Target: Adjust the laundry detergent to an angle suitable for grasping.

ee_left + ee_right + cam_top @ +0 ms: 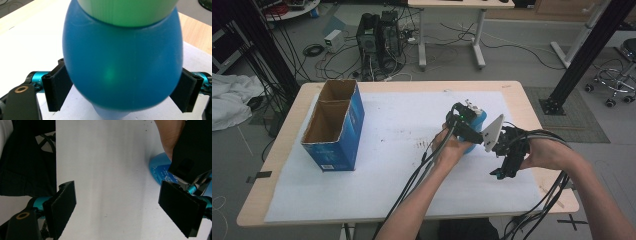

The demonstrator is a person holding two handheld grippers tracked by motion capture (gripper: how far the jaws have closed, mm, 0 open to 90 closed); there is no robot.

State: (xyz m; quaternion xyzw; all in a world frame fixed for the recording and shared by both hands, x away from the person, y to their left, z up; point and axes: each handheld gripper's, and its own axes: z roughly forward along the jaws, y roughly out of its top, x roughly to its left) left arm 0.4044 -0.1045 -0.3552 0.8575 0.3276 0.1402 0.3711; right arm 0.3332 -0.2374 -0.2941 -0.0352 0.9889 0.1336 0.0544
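Note:
A blue bottle (120,67) with a green cap (127,11) sits between the jaws of my left gripper (122,86), which is shut on its round body from both sides. In the high view the left gripper (466,121) holds this bottle (480,120) just above the white mat, right of the table's middle. My right gripper (504,168) hangs close to the right of it, open. In the right gripper view the right gripper (117,212) has its jaws wide apart over bare mat, and part of the bottle (158,168) shows at the right edge behind the left hand (170,135).
An open blue cardboard box (334,125) with two compartments stands on the left of the white mat (397,175). The wooden table's edge (542,130) runs close to the right gripper. Cables trail from both grippers toward the near edge.

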